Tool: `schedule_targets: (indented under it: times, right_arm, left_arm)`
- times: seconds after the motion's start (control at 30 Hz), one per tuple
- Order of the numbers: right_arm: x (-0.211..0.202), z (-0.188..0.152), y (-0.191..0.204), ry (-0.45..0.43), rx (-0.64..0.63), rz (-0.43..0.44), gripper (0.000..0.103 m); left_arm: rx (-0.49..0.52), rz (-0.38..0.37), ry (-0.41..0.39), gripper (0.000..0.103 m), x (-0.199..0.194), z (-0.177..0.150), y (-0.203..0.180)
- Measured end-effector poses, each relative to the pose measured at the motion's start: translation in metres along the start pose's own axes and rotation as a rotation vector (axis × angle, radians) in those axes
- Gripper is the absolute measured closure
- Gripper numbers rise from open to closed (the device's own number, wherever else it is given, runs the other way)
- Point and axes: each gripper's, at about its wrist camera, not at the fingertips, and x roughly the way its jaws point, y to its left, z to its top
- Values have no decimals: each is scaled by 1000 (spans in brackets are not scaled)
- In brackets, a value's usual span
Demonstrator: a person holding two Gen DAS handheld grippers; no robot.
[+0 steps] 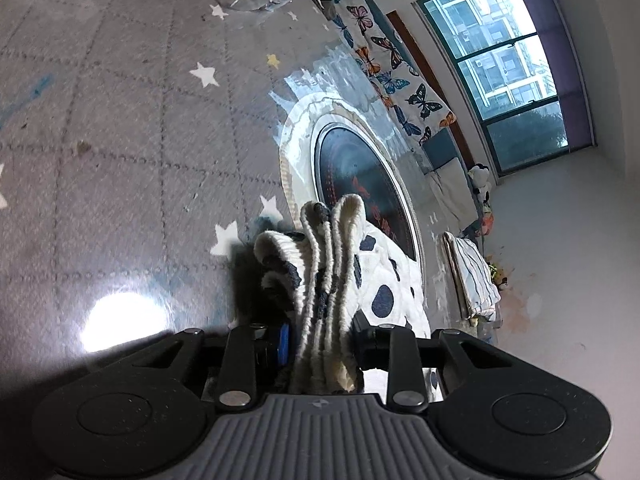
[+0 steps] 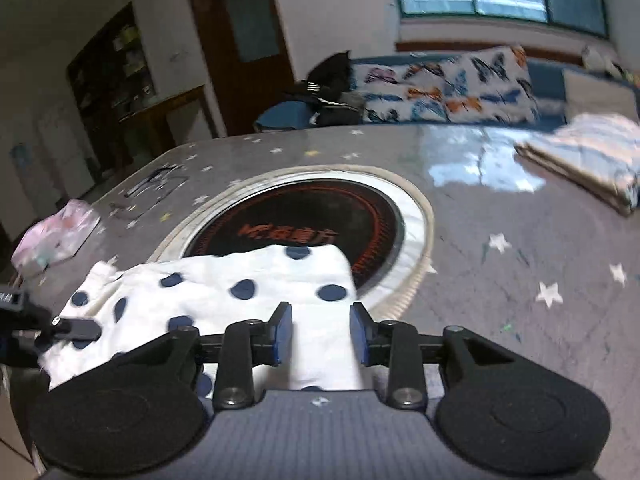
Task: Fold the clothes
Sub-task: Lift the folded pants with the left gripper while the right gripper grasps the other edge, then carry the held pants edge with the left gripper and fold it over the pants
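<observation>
The polka-dot garment (image 2: 224, 292), white with dark blue spots, lies on my grey star-printed table cover (image 2: 520, 264), its far edge overlapping the round black cooktop (image 2: 296, 224) set into the middle of the table. The cover has a glossy film that throws back glare from the window (image 1: 504, 60). Behind the table I see a sofa with a butterfly-print throw (image 2: 440, 88), a dark wooden door (image 2: 240, 40) and shelving on the left. A folded stack of pale striped clothes (image 2: 588, 156) sits at the far right corner of the table, and a pinkish packet (image 2: 52, 240) near the left edge.

My left gripper (image 1: 320, 340) is clamped narrowly on a bunched stack of the garment's ribbed edges, which stand up between its fingers. My right gripper (image 2: 320, 332) has its blue pads (image 2: 285, 332) parted, with a strip of the white cloth lying between them; the picture is blurred, but the pads seem not to press on it.
</observation>
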Motion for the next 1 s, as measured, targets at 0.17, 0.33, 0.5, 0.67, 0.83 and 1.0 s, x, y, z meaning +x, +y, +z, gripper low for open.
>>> schedule_targets:
  times: [0.17, 0.33, 0.5, 0.67, 0.83, 1.0]
  right_arm:
    - [16, -4, -16, 19, 92, 15, 70]
    - [15, -9, -18, 14, 134, 38, 70]
    - [11, -12, -15, 11, 162, 56, 84]
    - [7, -16, -12, 0, 184, 59, 88]
    - [7, -17, -13, -2, 202, 52, 82]
    - [6, -19, -10, -10, 210, 72, 92]
  left_arm:
    - [47, 20, 1, 72, 1, 3, -5]
    - [95, 41, 0, 72, 3, 6, -10]
    - [174, 73, -7, 72, 5, 7, -18]
    - [202, 84, -6, 72, 7, 8, -21]
    - [228, 93, -4, 72, 8, 8, -25]
    - [253, 102, -9, 72, 8, 8, -28]
